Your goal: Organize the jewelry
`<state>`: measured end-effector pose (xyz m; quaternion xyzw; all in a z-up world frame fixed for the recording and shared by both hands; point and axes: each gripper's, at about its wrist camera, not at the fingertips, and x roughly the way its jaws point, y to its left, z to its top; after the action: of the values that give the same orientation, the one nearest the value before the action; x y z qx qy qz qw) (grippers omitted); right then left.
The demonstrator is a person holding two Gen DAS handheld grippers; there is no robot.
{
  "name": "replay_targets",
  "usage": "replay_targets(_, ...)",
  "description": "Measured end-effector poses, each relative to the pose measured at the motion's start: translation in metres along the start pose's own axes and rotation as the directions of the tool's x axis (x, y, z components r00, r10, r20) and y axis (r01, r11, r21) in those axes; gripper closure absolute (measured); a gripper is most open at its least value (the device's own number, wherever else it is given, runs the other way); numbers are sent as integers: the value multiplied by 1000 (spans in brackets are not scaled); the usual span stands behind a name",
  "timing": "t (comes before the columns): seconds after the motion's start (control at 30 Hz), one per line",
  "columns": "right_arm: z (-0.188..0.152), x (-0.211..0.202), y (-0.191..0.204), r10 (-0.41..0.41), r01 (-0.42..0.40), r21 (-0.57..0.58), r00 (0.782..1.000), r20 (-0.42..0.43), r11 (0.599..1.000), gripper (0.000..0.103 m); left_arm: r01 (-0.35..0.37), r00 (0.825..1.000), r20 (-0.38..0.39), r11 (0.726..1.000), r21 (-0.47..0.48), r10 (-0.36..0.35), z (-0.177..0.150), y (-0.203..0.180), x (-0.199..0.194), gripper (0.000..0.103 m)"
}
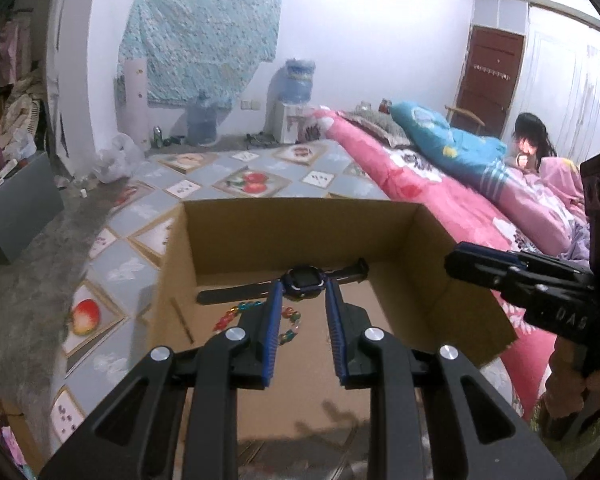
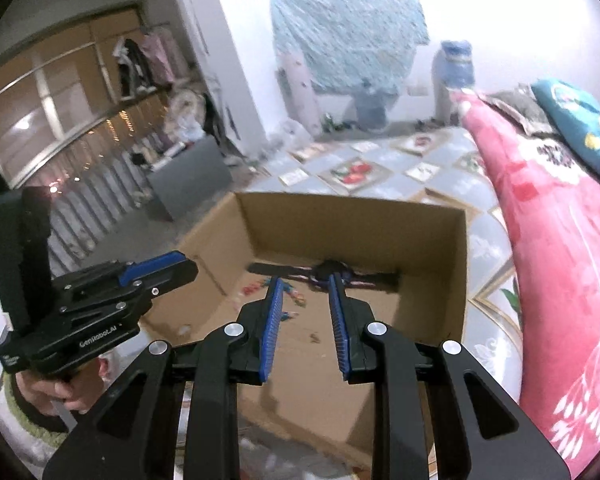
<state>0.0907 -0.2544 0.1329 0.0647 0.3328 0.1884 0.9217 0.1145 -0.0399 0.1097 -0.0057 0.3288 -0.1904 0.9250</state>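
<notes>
An open cardboard box (image 1: pixel 300 236) (image 2: pixel 352 232) sits in front of both grippers. On its floor by the far wall lies a dark blue watch (image 1: pixel 300 278) (image 2: pixel 332 268) with a black strap stretched left and right. A bracelet of coloured beads (image 1: pixel 226 320) (image 2: pixel 252 290) lies nearer, to the left. My left gripper (image 1: pixel 303 286) hovers over the box, its blue pads apart with nothing between them, and the watch shows just past the tips. My right gripper (image 2: pixel 305 280) is likewise open and empty above the box. Each gripper appears in the other's view, the right gripper (image 1: pixel 496 270) and the left gripper (image 2: pixel 156 272).
The box stands on a tiled-pattern mat (image 1: pixel 244 180) beside a bed with a pink quilt (image 1: pixel 420 184) (image 2: pixel 560 240). A person (image 1: pixel 532 144) sits at the bed's far side. A grey board (image 1: pixel 20 208) leans at the left, and water jugs (image 1: pixel 298 80) stand by the wall.
</notes>
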Motion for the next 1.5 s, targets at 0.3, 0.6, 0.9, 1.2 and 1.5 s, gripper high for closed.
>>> replay_targets(0.3, -18, -24, 29, 115, -114, -62, 993, 19, 992, 73, -3, 1000, 14, 1000, -26, 4, -38, 13, -51, 81)
replay_targets(0.6, -63, -37, 28, 170, -174, -96, 984, -49, 980, 73, -26, 997, -78, 997, -79, 20, -99, 28, -65, 81)
replay_targets(0.9, -117, -4, 18, 156, -151, 42, 962, -226, 988, 73, -8, 983, -184, 995, -95, -10, -144, 26, -42, 81)
replay_targets(1.2, -131, 11, 27, 174, -151, 100, 941, -289, 983, 73, -14, 973, -230, 999, -45, 4, -153, 20, -3, 81)
replay_targets(1.5, -132, 16, 19, 171, -146, 103, 935, -311, 984, 73, -101, 959, -256, 992, 79, 118, -157, 20, 19, 81)
